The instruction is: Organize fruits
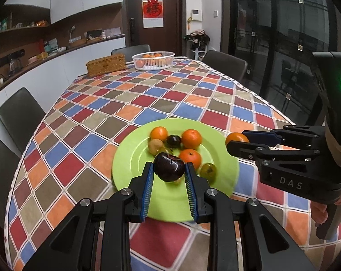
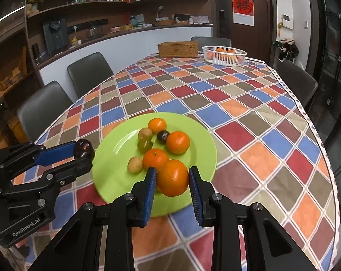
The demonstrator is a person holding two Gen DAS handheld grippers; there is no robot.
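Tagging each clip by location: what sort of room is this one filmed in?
Most likely a home dining room beside a kitchen: a long table in a checked tablecloth, dining chairs around it, and a counter with shelves of household things.

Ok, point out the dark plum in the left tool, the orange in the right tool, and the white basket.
dark plum (image 1: pixel 169 166), left wrist view, middle of its skin between the pads.
orange (image 2: pixel 173 178), right wrist view, centre of its peel.
white basket (image 2: pixel 224 62), right wrist view, front wall.
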